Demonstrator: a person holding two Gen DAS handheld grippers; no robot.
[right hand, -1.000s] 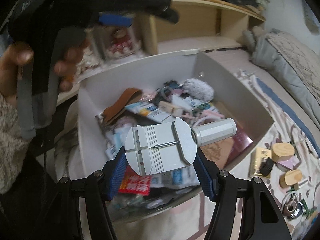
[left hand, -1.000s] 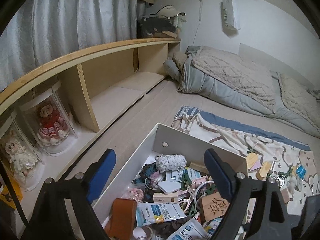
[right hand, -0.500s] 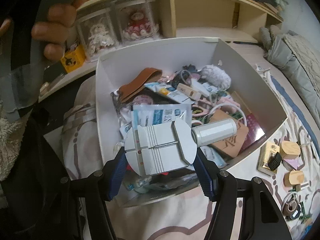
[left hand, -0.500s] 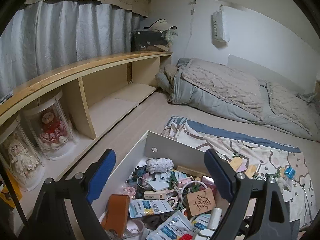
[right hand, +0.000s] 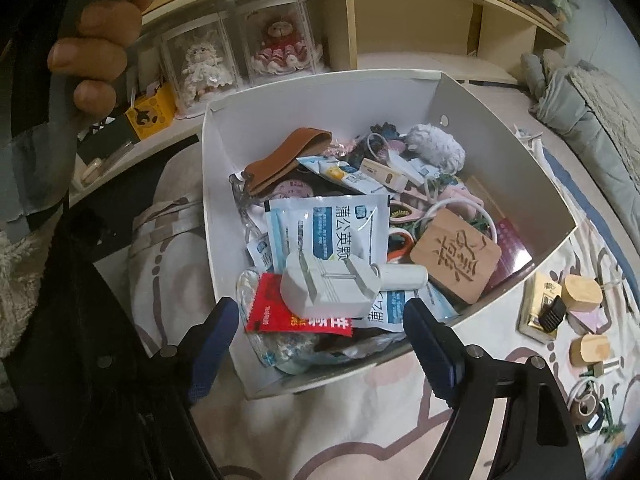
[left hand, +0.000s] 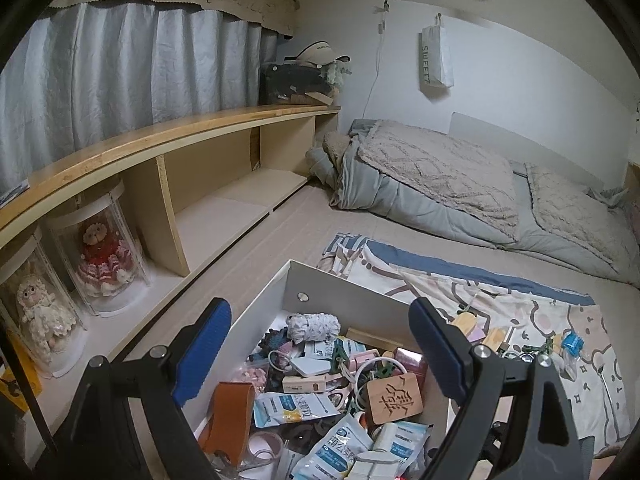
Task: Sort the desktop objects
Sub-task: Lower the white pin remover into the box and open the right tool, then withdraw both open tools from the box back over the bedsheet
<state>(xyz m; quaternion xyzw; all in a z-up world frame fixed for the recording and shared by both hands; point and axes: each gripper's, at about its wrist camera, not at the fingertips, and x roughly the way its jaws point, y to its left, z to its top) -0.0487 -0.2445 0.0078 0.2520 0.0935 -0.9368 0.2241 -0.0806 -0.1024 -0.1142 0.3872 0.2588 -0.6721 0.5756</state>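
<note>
The open white cardboard box (right hand: 500, 152) fills the frame's centre, heaped with packets and trinkets; bare patterned blanket (right hand: 360, 432) lies below it. The right tongs (right hand: 320, 340) are opening, nothing between them: the grey metal watch-band tool (right hand: 332, 284) lies atop the heap just beyond. The left tongs (left hand: 320, 352) stand wide and empty above the box's far wall.

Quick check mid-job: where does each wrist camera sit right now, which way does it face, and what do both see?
Left wrist: low over the white box, facing the bed and shelf; open left gripper shows.
Right wrist: above the box, looking steeply down; right gripper opening, grey tool lying free in the box; the person's hand at top left.
Shared: box, wooden tile, dolls.
</note>
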